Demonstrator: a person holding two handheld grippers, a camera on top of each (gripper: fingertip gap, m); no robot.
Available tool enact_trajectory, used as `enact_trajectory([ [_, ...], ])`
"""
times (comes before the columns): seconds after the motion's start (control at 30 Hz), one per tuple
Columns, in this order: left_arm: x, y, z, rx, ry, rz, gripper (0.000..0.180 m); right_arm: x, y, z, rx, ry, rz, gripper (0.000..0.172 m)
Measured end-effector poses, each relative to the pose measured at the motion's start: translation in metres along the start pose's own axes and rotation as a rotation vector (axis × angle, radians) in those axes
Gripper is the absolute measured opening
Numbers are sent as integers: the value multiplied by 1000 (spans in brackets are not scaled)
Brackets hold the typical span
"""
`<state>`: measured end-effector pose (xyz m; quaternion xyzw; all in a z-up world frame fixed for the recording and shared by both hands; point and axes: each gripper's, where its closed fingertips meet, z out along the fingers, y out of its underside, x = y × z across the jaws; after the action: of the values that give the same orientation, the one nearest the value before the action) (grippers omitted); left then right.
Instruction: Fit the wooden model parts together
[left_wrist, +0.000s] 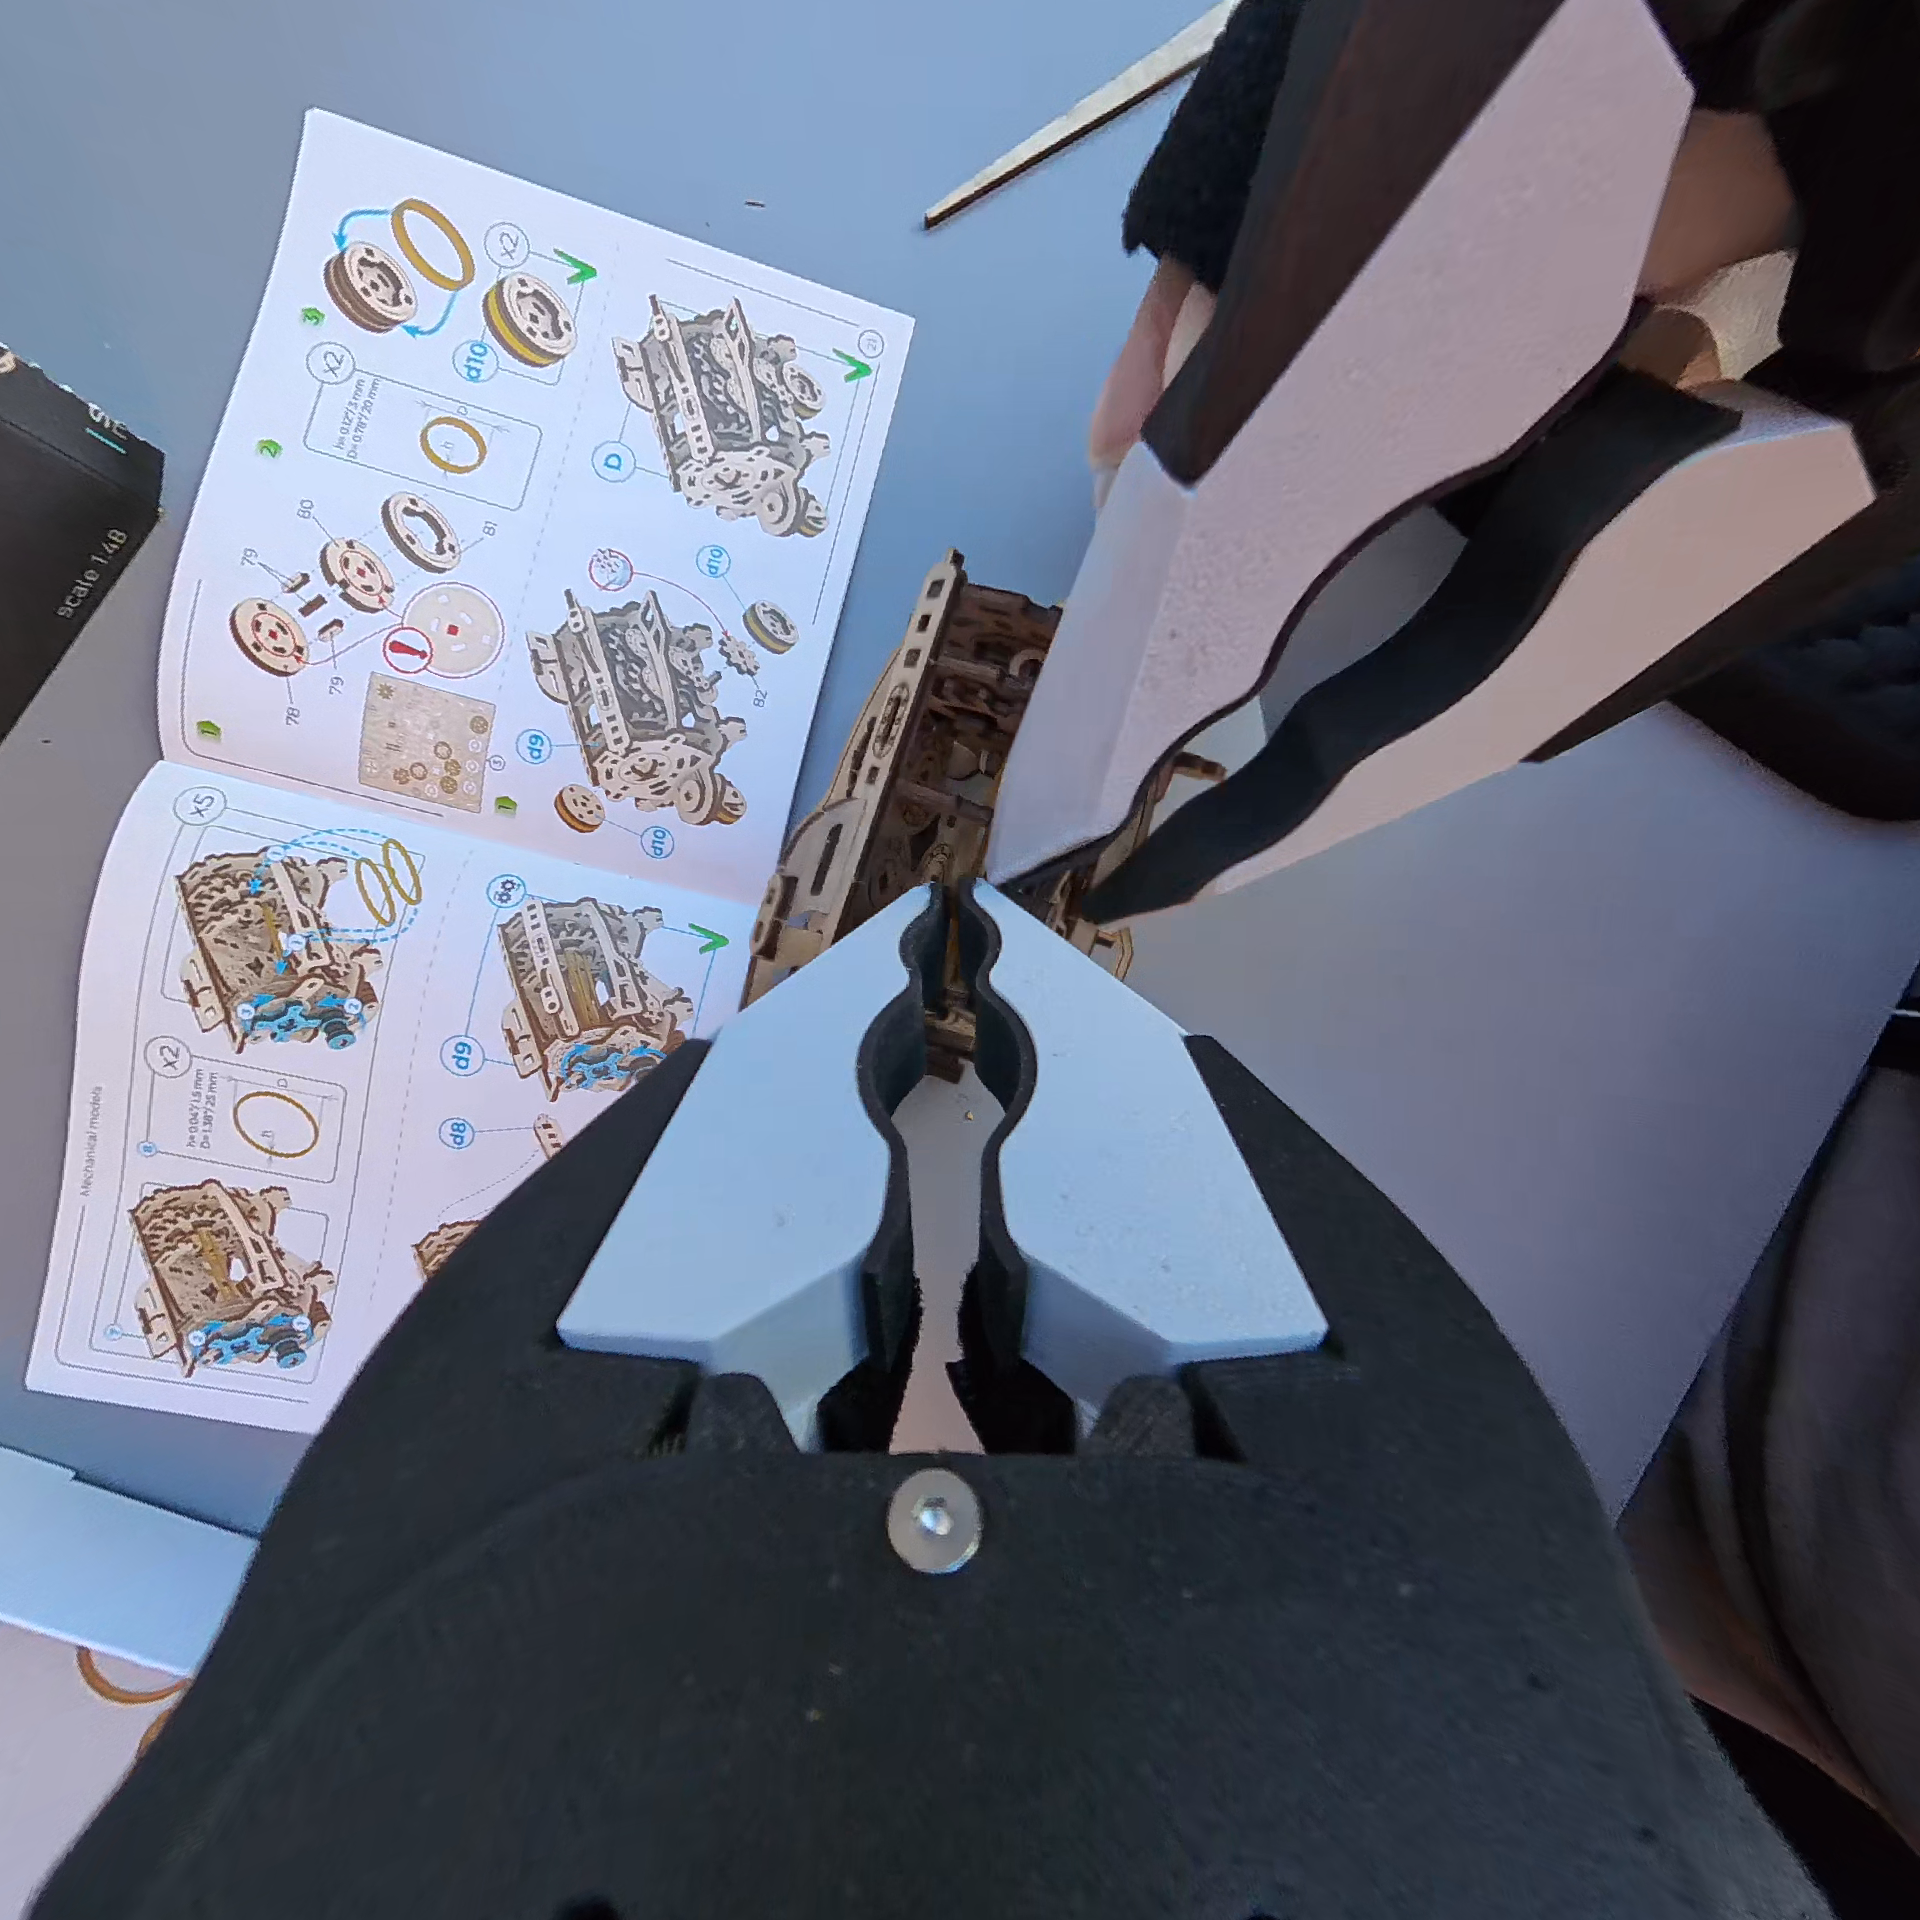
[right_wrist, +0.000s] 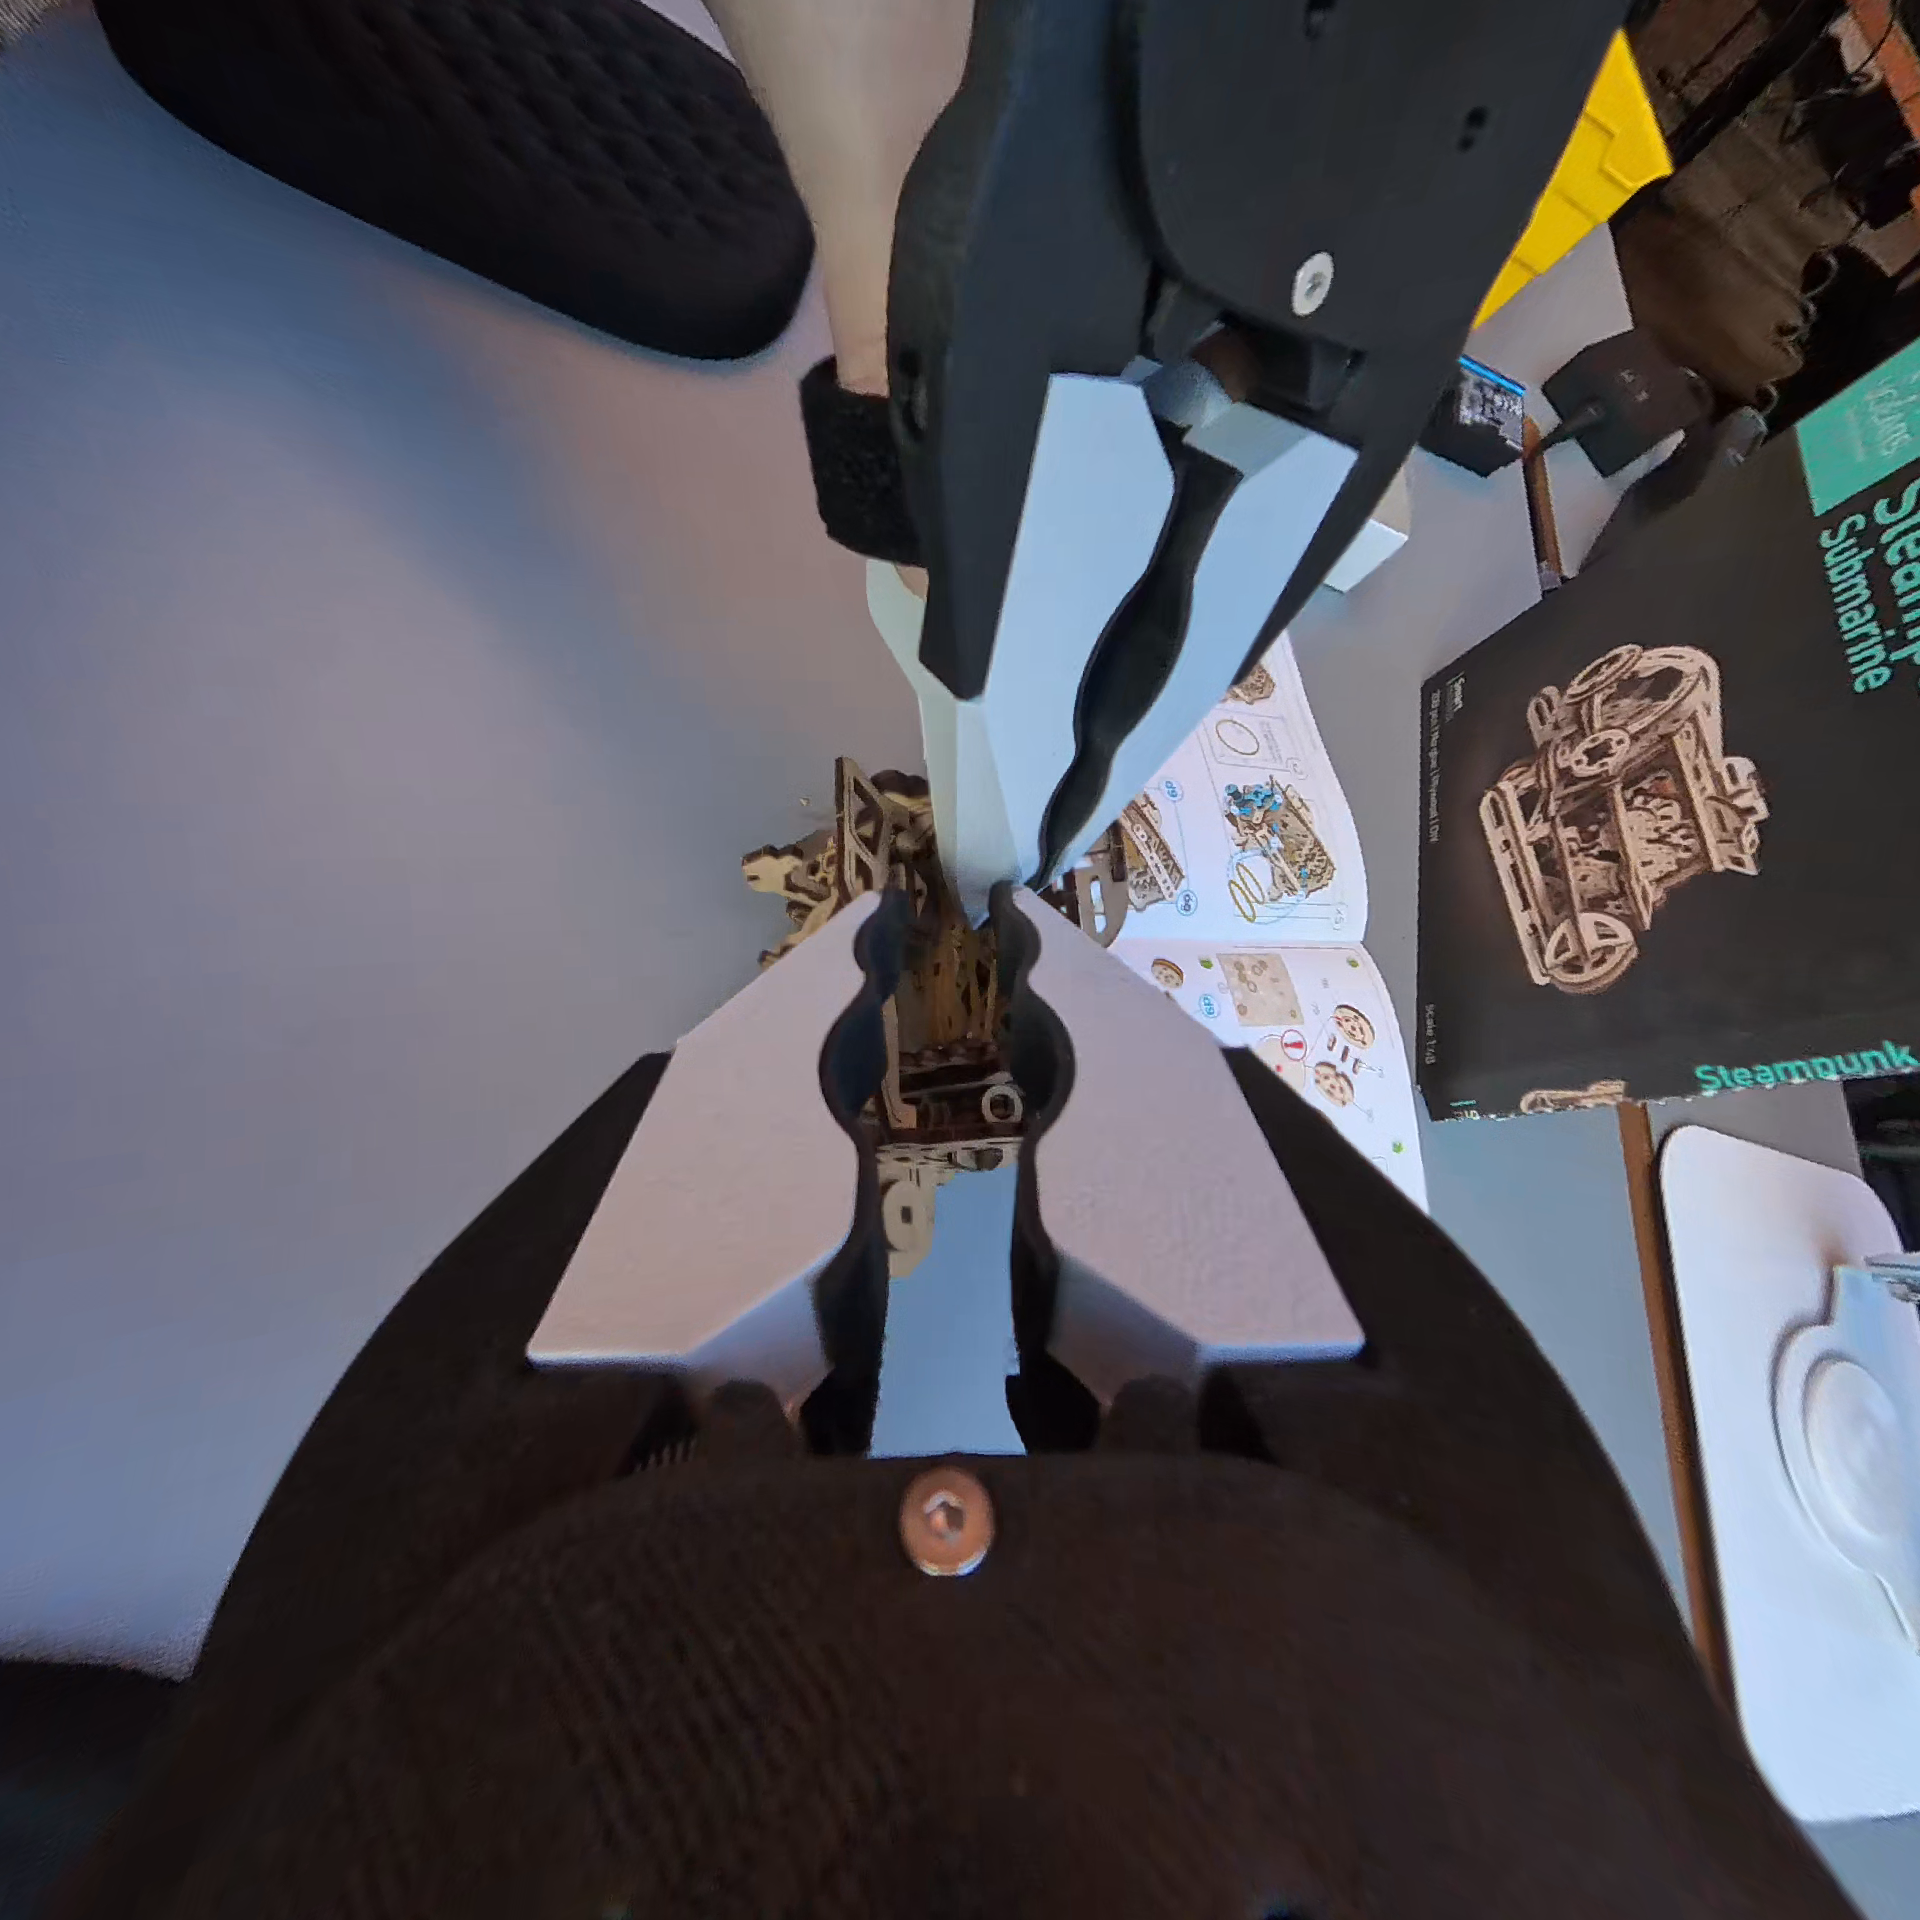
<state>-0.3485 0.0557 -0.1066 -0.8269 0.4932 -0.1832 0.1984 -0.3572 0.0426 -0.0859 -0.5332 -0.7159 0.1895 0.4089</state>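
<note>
My left tool (left_wrist: 951, 904) has its jaws closed almost tip to tip, pinching something thin and yellowish at the wooden model (left_wrist: 894, 748); I cannot make out exactly what the thin piece is. My right tool (right_wrist: 940, 920) stands narrowly open, its black pads (right_wrist: 878, 956) on either side of the model's upper framework; from here I cannot tell whether both pads press on the wood. The two tools meet nose to nose over the model, the left one coming down steeply from across the counter (right_wrist: 364, 727) in the right wrist view.

The model, a laser-cut assembly of pale and dark plywood with gears and slotted side plates, stands on the grey counter just beside the open instruction booklet (left_wrist: 447, 675), whose pages show assembly diagrams. Past the booklet lies the black kit box (right_wrist: 1662, 810) bearing a picture of the finished model. A thin wooden strip (left_wrist: 1060, 135) lies on the counter beyond the model. A yellowish rubber band (left_wrist: 120, 1683) sits at the near left edge. A white moulded tray (right_wrist: 1787, 1455) rests near the box, and a black mesh cushion (right_wrist: 468, 156) lies well apart on the far side.
</note>
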Motion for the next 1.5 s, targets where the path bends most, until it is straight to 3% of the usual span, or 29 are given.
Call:
enact_trajectory([
  [0.63,3,-5,-13,82,119,-124,0,9,9,8,-103,18,6,15],
  [0.83,5,-6,-14,90,135,-127,0,7,8,9,-133,23,-99,12],
  [1.07,1,-4,-14,92,141,-144,0,8,8,14,-137,-27,47,11],
  [1.2,0,-7,-17,111,141,-146,0,15,17,13,-204,32,13,10],
  [1.5,-5,-8,-14,120,165,-171,0,16,16,13,-180,64,-20,5],
])
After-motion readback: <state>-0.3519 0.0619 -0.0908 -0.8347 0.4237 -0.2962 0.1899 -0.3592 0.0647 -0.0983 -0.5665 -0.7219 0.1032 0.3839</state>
